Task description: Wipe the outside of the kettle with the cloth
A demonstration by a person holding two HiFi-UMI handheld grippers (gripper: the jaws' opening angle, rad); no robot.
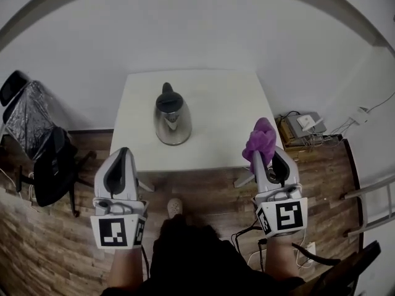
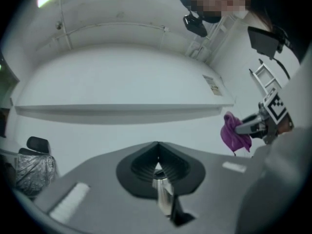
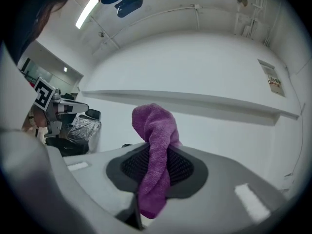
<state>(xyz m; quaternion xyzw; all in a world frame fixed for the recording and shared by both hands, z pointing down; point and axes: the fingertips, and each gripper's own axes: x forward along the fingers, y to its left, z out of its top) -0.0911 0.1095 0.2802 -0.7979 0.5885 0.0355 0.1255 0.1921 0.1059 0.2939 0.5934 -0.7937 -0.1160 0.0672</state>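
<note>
Steel kettle [image 1: 171, 119] stands untouched while you hold the purple cloth [image 1: 260, 139] clear of it.
Nearest you, your left gripper [image 1: 121, 159] sits to the kettle's near left, its jaws pressed together with nothing between them. Your right gripper [image 1: 266, 160], to the kettle's near right, pinches the cloth, which bunches up above the jaw tips. The kettle stands upright beyond both, black lid on, on the white table [image 1: 222, 97]. A black chair [image 1: 52, 165] stands off to the kettle's left.
</note>
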